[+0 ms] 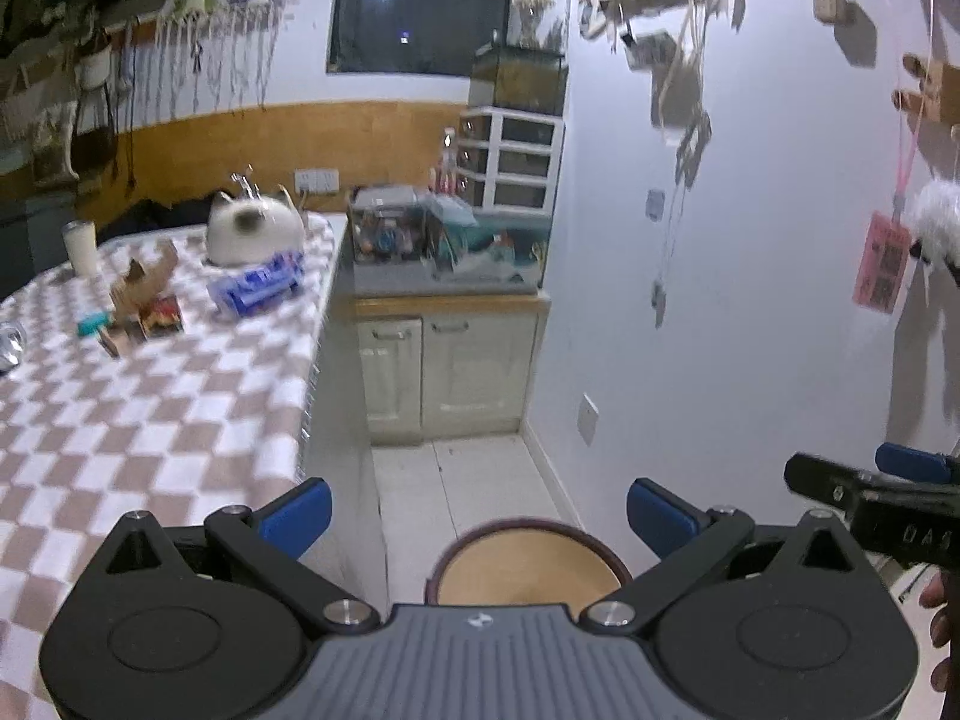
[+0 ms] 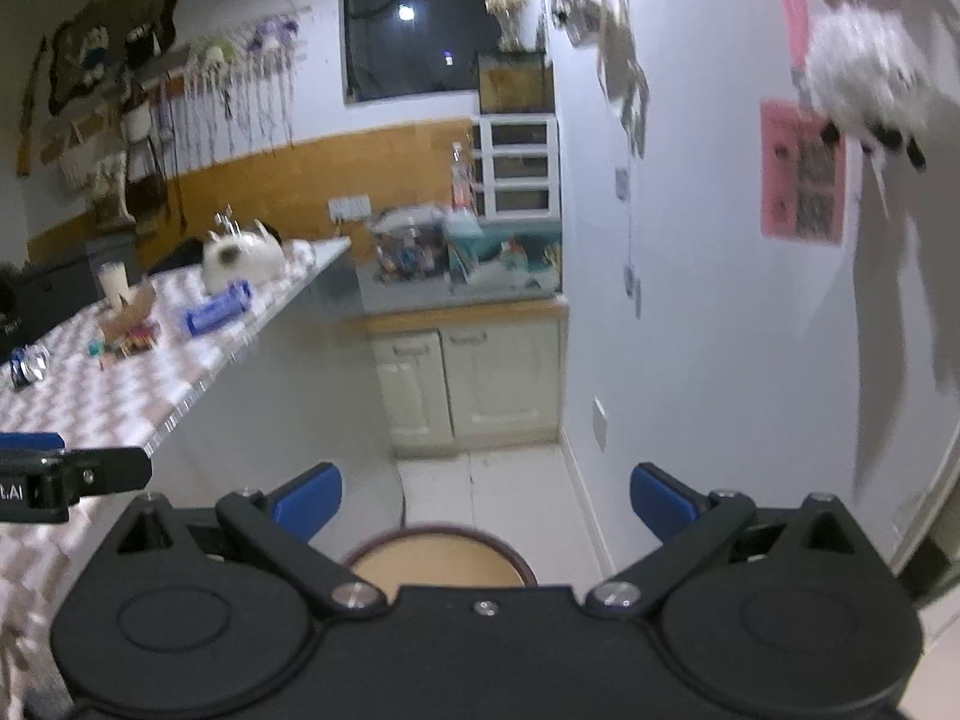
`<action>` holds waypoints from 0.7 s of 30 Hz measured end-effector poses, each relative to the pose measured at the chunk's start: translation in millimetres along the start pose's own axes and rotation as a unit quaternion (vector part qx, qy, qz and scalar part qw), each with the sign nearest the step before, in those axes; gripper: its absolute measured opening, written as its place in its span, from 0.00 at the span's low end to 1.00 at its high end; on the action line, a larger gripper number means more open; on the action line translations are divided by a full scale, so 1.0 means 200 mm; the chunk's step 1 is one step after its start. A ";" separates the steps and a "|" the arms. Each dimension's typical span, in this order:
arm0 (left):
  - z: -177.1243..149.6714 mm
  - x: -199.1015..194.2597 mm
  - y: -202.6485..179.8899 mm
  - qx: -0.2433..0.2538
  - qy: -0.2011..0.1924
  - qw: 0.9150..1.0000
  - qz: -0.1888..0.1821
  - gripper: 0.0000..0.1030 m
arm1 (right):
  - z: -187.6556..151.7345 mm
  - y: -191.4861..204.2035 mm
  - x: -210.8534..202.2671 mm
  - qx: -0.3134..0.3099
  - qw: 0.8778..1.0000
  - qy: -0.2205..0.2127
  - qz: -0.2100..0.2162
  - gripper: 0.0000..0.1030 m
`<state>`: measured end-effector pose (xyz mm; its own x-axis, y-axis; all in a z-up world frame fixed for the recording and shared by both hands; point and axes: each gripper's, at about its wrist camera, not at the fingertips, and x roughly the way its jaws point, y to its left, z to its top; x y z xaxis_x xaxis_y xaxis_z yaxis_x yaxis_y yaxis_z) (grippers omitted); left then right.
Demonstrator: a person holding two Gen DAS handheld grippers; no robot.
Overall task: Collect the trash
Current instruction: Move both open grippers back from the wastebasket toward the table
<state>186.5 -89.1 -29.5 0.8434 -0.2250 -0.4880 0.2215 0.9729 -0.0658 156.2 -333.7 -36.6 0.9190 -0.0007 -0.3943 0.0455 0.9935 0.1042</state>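
Left wrist view: left tool (image 1: 478, 513) spread wide, empty, above a round stool (image 1: 528, 561). Right tool (image 2: 486, 507) likewise wide. Farther, upper left, blue wrapper (image 1: 257, 287) lies on the checkered surface (image 1: 150, 420) before a cat-shaped container (image 1: 252, 228).

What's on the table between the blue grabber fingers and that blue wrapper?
In the left wrist view, only bare checkered tablecloth lies between the open left gripper and the blue wrapper.
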 end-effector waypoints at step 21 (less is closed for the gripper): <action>0.56 -0.14 0.59 0.019 -0.094 0.991 0.089 1.00 | 0.61 0.69 0.20 -0.053 0.990 -0.079 0.102 1.00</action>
<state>244.9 26.2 74.3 0.9462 -0.0600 -0.3181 0.0769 0.9962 0.0409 247.3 -210.0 73.3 0.9550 0.1925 -0.2255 -0.1820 0.9810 0.0665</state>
